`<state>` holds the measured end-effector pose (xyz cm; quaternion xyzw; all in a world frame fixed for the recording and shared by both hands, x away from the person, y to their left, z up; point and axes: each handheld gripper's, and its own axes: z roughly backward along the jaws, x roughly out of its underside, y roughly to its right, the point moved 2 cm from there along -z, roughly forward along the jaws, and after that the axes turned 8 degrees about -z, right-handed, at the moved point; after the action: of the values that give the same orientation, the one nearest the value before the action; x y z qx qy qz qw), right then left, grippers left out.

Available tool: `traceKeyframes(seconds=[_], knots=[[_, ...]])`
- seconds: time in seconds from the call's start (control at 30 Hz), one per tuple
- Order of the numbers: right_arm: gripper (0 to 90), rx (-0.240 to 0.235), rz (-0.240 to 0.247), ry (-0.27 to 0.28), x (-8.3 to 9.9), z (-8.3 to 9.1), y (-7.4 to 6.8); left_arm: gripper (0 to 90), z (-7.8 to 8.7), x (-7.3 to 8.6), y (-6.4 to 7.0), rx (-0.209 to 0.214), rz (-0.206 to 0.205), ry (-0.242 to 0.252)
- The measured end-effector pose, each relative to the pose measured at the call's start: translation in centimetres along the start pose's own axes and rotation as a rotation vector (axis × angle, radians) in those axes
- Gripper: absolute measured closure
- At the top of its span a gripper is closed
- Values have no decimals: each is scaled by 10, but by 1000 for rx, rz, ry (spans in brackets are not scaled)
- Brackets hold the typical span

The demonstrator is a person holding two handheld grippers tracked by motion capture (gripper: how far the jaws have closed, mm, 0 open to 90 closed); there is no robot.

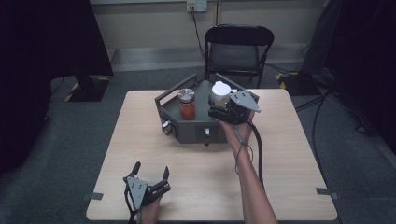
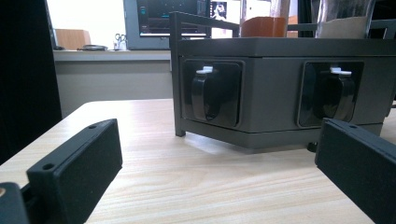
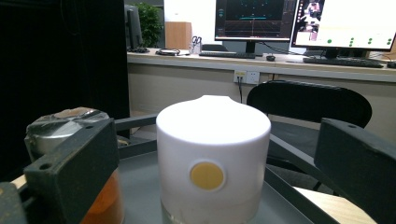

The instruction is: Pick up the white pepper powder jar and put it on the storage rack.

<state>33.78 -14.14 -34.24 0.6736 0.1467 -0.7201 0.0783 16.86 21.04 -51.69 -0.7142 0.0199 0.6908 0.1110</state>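
Near the front left corner of the table (image 1: 140,140), the left gripper (image 1: 150,174) is resting wide open, holding nothing. On the dark tray box (image 1: 198,133) toward the back edge, the orange jar (image 1: 187,105) is standing upright. Just right of it, the white-capped jar (image 3: 213,154) is standing between the spread jaws of the right gripper (image 1: 215,112), probably not yet touched, straight ahead.
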Motion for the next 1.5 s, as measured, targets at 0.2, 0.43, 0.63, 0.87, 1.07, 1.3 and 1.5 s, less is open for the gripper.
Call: traceKeyframes(seconds=[0.2,0.43,0.63,0.87,1.07,1.3,1.5], knots=[[0,-12,-5,13,6,8,1,2,0,0,0,0,-1,0],[0,-5,9,14,16,13,-2,2,0,0,0,0,0,0],[0,-9,8,20,24,18,0,2,0,0,0,0,0,0],[0,-19,-2,32,30,29,0,2,0,0,0,0,0,0],[0,-22,-18,41,36,40,2,2,0,0,0,0,0,0],[0,-20,-27,60,45,54,4,2,0,0,0,0,0,0],[0,-31,-43,77,54,67,5,1,0,0,0,0,0,1]])
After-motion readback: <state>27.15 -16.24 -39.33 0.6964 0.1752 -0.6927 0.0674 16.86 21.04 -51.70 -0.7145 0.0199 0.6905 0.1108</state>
